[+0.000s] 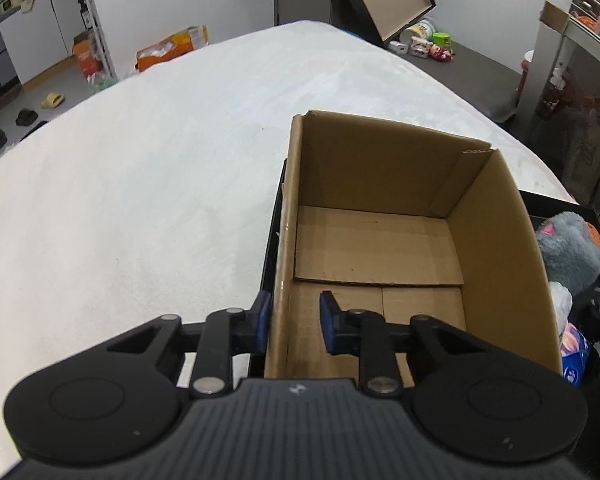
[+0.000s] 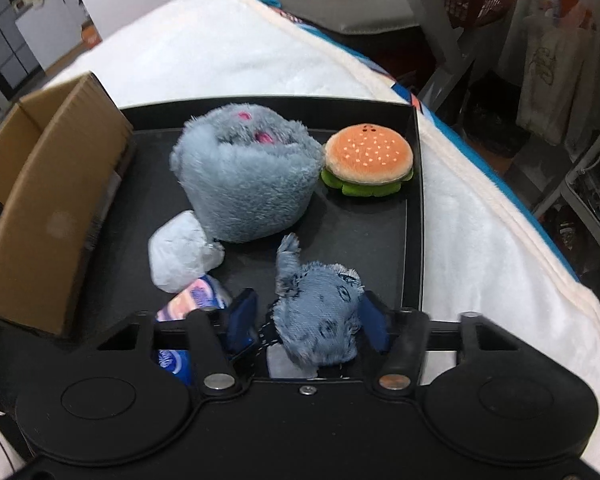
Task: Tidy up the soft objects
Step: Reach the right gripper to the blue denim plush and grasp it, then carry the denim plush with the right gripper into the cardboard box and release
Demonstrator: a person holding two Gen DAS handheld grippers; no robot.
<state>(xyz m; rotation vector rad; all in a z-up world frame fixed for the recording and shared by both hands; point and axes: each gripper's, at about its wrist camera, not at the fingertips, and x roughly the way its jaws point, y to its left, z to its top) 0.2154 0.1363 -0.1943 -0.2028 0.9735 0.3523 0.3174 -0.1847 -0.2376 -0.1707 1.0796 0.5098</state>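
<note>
While the right gripper (image 2: 306, 320) straddles the denim plush toy (image 2: 318, 316) at the 6 o'clock edge of the black tray (image 2: 414, 208), its blue pads (image 2: 242, 314) stand on either side of the fabric, spread and not yet pressed in. The motion blur prevents a firm reading of contact on the right pad.

Judged procedure for this step, a pick for transfer into the cardboard box (image 1: 496, 248):

1. Centre the jaws on the toy's thick body, not on the thin frayed limb pointing toward 12 o'clock. A limb grip is likely to let the body swing and slip.
2. Close until the stuffing compresses; soft filling probably needs a deep squeeze.
3. Keep the left pad clear of the pink-and-blue tissue packet (image 2: 192, 304) touching the gripper at 8 o'clock, and of the white crumpled bag (image 2: 178, 252) at 10 o'clock, to avoid a double pick.
4. Lift straight up before travelling toward 9 o'clock, where the box stands against the tray.

The grey fluffy plush (image 2: 244, 176) and the burger plush (image 2: 368, 160) lie toward 12 and 1 o'clock, well apart from the jaws.

The left gripper (image 1: 294, 322) is spread and straddles the box's left wall, one pad outside, one inside, gripping nothing firmly as far as visible. Hold it there to steady the box, whose floor is bare.
</note>
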